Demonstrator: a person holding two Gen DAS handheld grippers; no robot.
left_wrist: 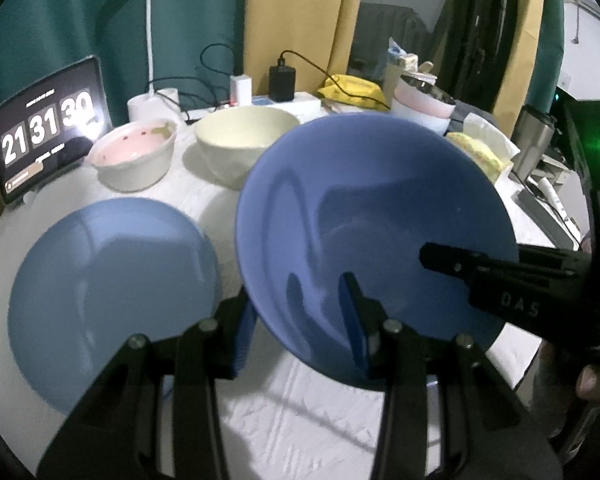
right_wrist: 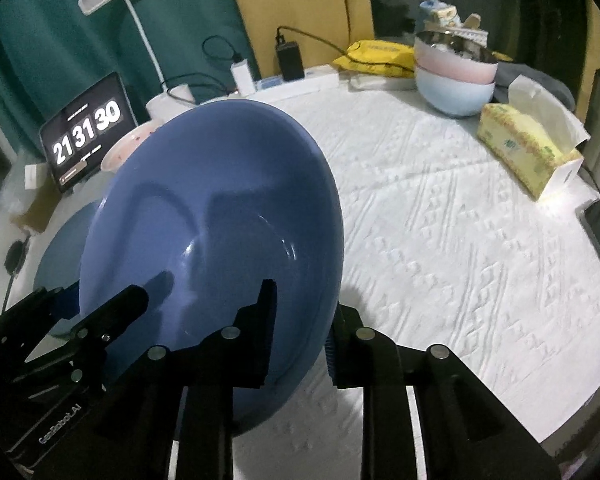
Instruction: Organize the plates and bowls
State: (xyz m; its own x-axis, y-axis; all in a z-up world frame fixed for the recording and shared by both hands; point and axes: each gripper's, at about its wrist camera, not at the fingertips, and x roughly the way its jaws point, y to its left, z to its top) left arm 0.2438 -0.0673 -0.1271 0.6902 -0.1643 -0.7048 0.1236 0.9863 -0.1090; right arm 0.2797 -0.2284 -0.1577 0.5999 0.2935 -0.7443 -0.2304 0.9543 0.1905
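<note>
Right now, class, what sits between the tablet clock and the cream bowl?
In the left wrist view, the pink-lined bowl sits between the tablet clock and the cream bowl.

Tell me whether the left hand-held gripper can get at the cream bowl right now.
Probably not as things stand. The left hand-held gripper straddles the rim of the tilted blue plate, also held by the right hand-held gripper, and that plate stands between it and the cream bowl.
</note>
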